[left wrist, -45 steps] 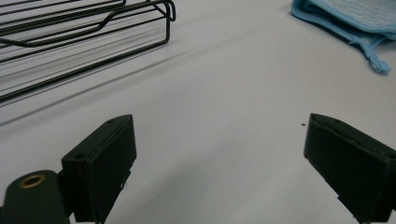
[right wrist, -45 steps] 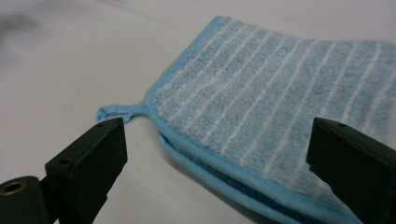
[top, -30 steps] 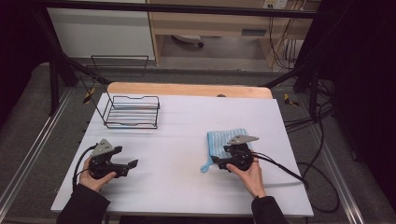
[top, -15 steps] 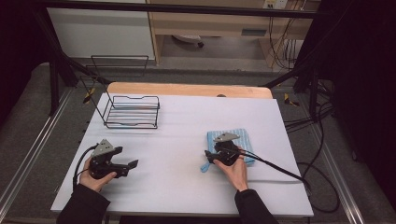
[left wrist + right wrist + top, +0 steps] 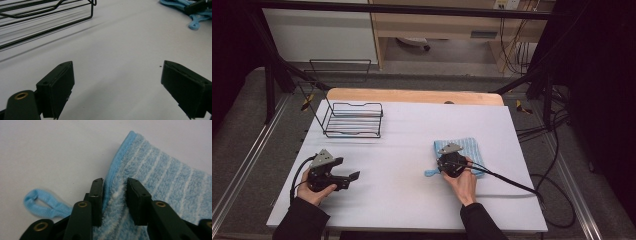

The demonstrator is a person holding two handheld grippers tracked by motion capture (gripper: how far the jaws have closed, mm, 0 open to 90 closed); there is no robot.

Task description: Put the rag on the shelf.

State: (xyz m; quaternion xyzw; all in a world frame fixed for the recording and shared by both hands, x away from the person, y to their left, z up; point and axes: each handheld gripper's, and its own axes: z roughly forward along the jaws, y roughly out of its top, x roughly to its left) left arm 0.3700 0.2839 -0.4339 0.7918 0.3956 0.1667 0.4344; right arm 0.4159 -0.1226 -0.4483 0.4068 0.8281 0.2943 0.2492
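Note:
A blue striped towel point(image 5: 468, 146) lies flat on the white table point(image 5: 412, 130), right of centre. My right gripper point(image 5: 447, 157) stands over its near left edge, held from below by a hand. In the right gripper view the two jaws point(image 5: 115, 187) have closed in on the towel's point(image 5: 162, 182) hemmed edge, pinching the terry between them. The towel's hanging loop point(image 5: 42, 202) lies flat to the left of the jaws. My left gripper point(image 5: 348, 169) rests low at the table's near left, jaws wide open point(image 5: 117, 75) over bare table, with nothing between them.
A black wire rack point(image 5: 352, 119) stands at the back left of the table, seen close in the left gripper view as the rack point(image 5: 37, 15). A cable point(image 5: 507, 180) trails right from the right gripper. A wooden board point(image 5: 412, 96) borders the far edge.
My right gripper has moved a little left and forward onto the towel's left edge. The left gripper has stayed where it was.

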